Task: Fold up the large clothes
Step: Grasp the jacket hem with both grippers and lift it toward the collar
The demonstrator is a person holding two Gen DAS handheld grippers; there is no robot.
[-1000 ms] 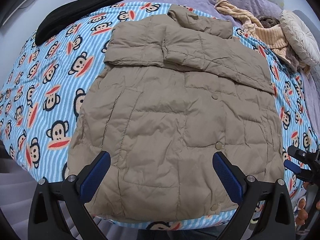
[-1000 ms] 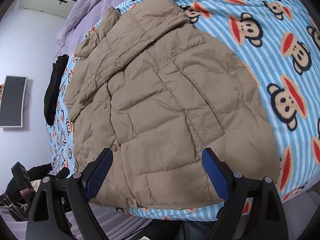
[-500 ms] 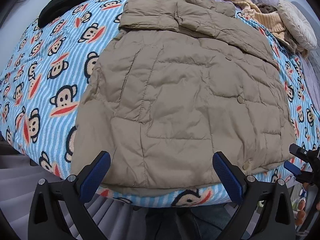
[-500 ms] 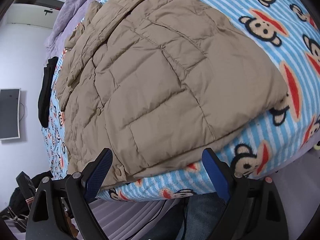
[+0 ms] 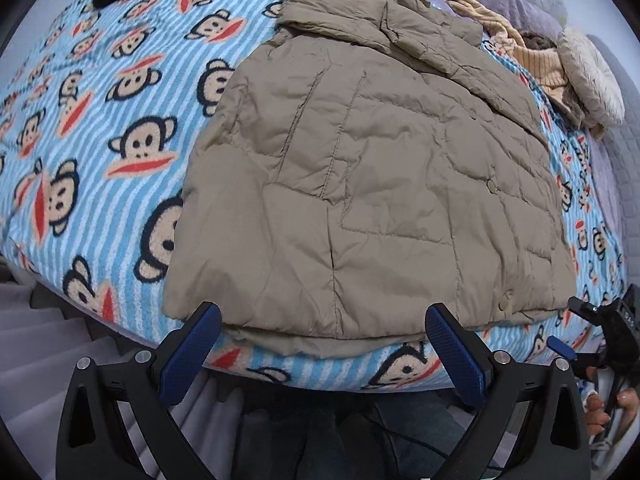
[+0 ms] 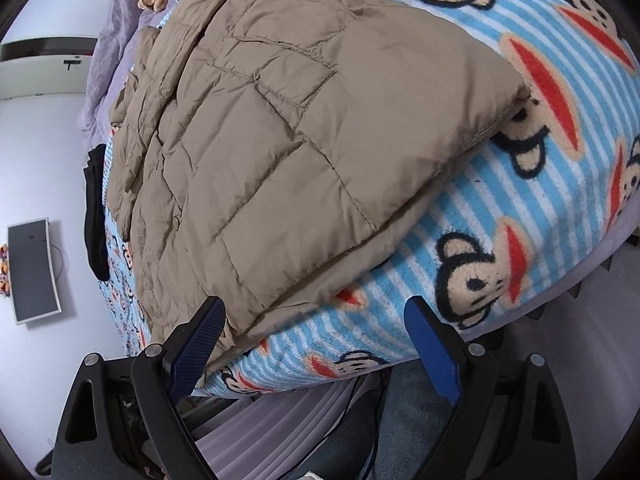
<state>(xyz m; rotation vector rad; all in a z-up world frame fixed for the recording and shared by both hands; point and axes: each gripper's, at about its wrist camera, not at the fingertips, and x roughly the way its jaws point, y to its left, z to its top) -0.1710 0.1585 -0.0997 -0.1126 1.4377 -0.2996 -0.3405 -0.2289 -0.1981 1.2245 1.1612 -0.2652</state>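
A tan quilted puffer jacket point(image 5: 380, 184) lies flat on the bed, sleeves folded across its upper part, its hem at the bed's near edge. My left gripper point(image 5: 320, 344) is open, low at the hem's left half, nothing between its blue pads. In the right wrist view the same jacket point(image 6: 280, 152) fills the middle. My right gripper point(image 6: 312, 336) is open just below the hem's right corner, empty. The right gripper point(image 5: 592, 336) also shows at the right edge of the left wrist view, with a hand under it.
The bed carries a blue striped monkey-print blanket point(image 5: 100, 128). A black garment point(image 6: 96, 216) lies at the far left side. A beige knit and a round cushion point(image 5: 588, 80) sit at the far right. Grey bed skirt point(image 5: 48, 360) and a person's legs are below the edge.
Both grippers have dropped and drawn back from over the jacket to the bed's near edge, level with the hem. Both stayed open. The jacket has not moved.
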